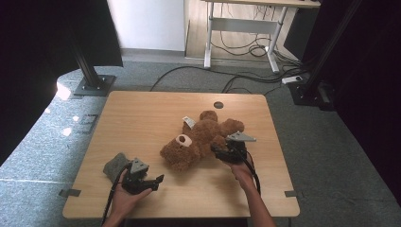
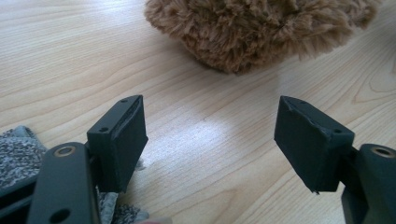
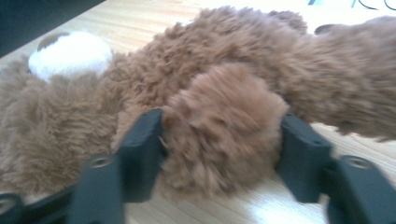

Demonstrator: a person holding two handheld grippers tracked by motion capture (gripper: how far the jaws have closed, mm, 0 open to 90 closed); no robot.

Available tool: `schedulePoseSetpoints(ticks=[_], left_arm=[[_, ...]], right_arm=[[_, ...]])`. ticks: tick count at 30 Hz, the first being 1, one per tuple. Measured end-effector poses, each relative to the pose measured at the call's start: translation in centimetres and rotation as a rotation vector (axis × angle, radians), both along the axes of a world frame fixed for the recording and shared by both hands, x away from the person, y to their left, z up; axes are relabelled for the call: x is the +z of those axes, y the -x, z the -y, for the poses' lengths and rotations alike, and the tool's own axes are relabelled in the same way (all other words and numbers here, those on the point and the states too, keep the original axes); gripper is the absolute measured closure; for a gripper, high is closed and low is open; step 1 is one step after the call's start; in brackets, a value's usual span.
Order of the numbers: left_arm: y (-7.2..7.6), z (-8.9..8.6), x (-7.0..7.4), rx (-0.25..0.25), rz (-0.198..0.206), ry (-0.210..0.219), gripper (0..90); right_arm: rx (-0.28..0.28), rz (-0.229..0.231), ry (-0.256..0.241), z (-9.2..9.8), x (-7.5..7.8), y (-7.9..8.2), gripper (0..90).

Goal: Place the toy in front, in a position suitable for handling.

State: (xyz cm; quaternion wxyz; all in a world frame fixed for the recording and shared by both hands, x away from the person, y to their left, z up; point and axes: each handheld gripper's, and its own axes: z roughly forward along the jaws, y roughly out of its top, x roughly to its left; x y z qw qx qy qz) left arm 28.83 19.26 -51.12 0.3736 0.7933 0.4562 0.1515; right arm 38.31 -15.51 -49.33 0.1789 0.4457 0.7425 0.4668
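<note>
A brown plush teddy bear (image 1: pixel 198 137) lies on its back in the middle of the wooden table (image 1: pixel 142 109), its white muzzle (image 1: pixel 183 140) facing up. My right gripper (image 1: pixel 218 151) is at the bear's right side, open. In the right gripper view one furry paw (image 3: pixel 224 126) sits between the jaws and brushes both pads (image 3: pixel 142 149). My left gripper (image 1: pixel 156 182) is near the front left of the table, open and with nothing in it. In the left gripper view the bear's head (image 2: pixel 261 32) lies just ahead of the left gripper (image 2: pixel 210 135).
A grey knitted cloth (image 1: pixel 116 165) lies beside my left hand and shows at the corner of the left gripper view (image 2: pixel 18 149). A small dark round hole (image 1: pixel 218 104) sits near the table's far edge. Behind the table are cables (image 1: pixel 246 78) on the floor and a white desk frame (image 1: pixel 246 26).
</note>
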Motion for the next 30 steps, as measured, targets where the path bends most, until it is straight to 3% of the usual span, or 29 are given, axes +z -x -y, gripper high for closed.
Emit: schedulePoseSetpoints(ticks=[1, 7, 12, 18, 23, 30], left_arm=[[0.0, 0.0, 0.0, -0.002, 0.0, 0.003, 25.0], [0.2, 0.4, 0.1, -0.014, 0.001, 0.019, 25.2], [0.3, 1.0, 0.0, -0.04, -0.002, 0.023, 25.3], [0.2, 1.3, 0.0, -0.044, -0.003, 0.028, 26.1], [-1.3, 1.7, -0.3, -0.02, -0.01, 0.013, 29.4], [-3.0, 2.3, -0.6, -0.015, -0.023, 0.006, 28.4]], right_arm=[[0.021, -0.014, -0.001, -0.3, -0.3, 0.1, 58.2], [0.06, -0.02, 0.027, -1.4, -1.8, 1.8, 66.2], [0.083, -0.037, 0.016, -2.2, -3.3, 3.3, 67.5], [0.132, -0.046, 0.067, -4.0, -3.8, 4.6, 67.4], [0.18, -0.054, 0.094, -4.9, -4.2, 5.9, 67.4], [0.183, -0.052, 0.058, -4.4, -3.9, 7.0, 67.8]])
